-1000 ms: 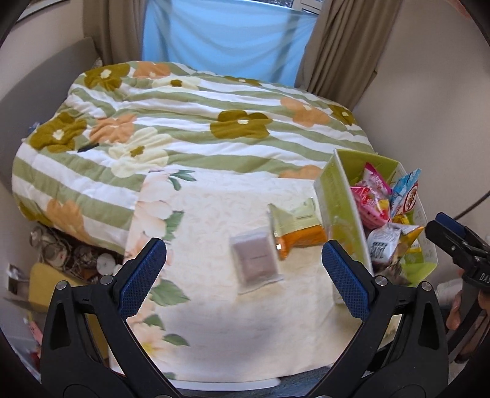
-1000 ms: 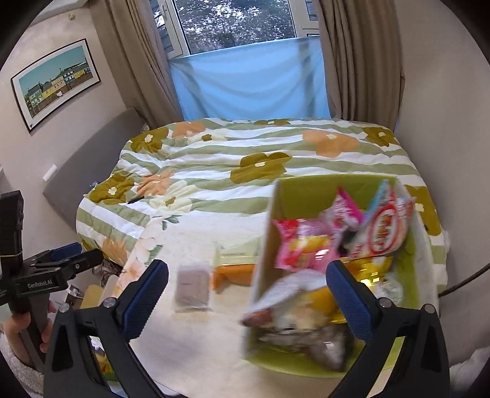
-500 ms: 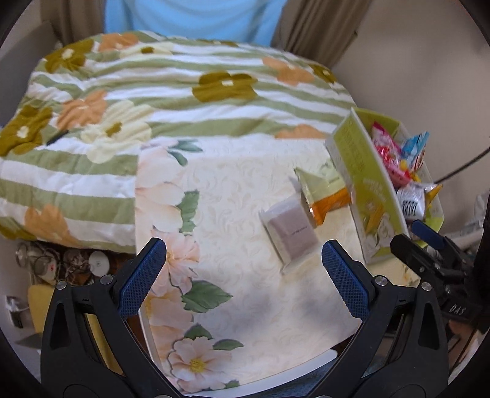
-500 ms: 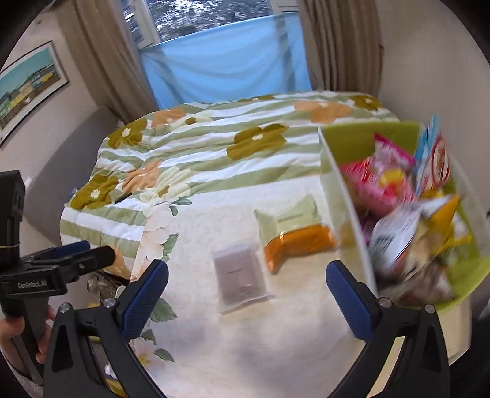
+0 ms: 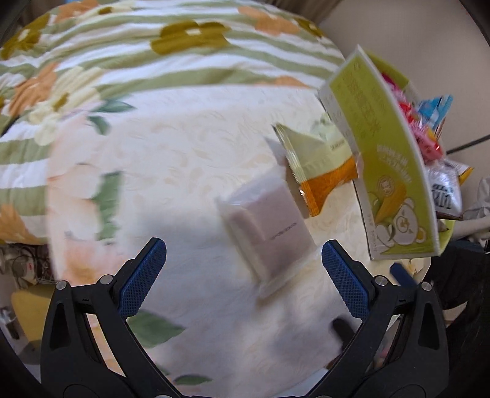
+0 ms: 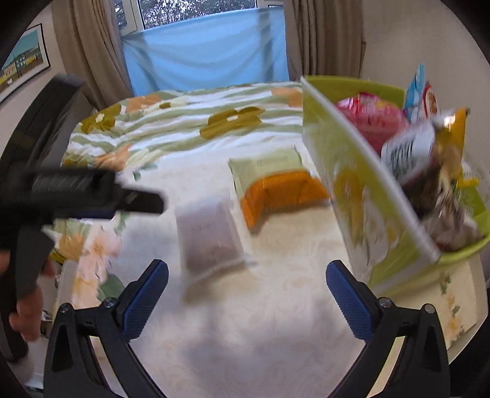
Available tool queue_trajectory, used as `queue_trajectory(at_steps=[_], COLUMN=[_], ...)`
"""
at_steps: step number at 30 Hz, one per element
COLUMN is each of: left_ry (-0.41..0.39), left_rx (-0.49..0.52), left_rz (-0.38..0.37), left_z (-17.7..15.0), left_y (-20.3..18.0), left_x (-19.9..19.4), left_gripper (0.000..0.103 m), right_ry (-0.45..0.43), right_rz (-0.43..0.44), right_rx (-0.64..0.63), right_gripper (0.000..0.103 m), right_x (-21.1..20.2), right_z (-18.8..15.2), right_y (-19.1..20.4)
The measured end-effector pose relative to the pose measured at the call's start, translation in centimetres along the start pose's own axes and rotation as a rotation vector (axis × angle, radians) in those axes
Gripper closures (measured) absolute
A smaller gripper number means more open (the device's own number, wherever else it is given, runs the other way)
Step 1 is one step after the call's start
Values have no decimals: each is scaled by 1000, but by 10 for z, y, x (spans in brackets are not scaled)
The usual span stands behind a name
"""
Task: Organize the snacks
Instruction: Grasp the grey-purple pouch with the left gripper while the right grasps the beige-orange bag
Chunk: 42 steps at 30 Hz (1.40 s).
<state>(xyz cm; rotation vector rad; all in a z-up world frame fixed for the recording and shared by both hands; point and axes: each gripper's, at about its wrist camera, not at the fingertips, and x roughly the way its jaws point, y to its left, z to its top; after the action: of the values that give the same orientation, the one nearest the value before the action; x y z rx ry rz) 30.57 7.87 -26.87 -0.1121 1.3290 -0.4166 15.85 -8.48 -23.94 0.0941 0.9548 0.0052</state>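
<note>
The location was a domestic bedroom. A bed (image 6: 183, 122) with a green-striped floral quilt (image 5: 128, 61) occupied most of the room. Beige curtains (image 6: 324, 36) flanked a window (image 6: 196, 12), its lower part covered by blue fabric (image 6: 208, 58). A framed picture (image 6: 21, 67) hung on the wall beside an upholstered headboard (image 6: 39, 122).
</note>
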Motion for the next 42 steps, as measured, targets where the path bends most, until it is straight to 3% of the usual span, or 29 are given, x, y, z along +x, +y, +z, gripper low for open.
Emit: queue_trajectory(at_steps=[6,11,20,24,27,42], left_ry=[81,109,99,96,75,97], left_rx=[38,42,48,34,50,15], left_rz=[54,161,198,197,226,180], left_z=[10,14,18,23,27,37], left_y=[-31,-38,-15,8,20,44], left_x=[54,77,68,56,46,44], left_gripper=[2,2,3,17,19,23], right_ry=[23,43,49,34,16,-30], right_rz=[-25,-31,-16,2,19,-63], right_rx=[27,53,110,142,188,584], right_gripper=[0,0,0,0,0,0], right_x=[11,16,30,38,44,93], right_z=[-18,-22,-13,-3,5,79], right_y=[-15,-27,-32,-24,-19,-27])
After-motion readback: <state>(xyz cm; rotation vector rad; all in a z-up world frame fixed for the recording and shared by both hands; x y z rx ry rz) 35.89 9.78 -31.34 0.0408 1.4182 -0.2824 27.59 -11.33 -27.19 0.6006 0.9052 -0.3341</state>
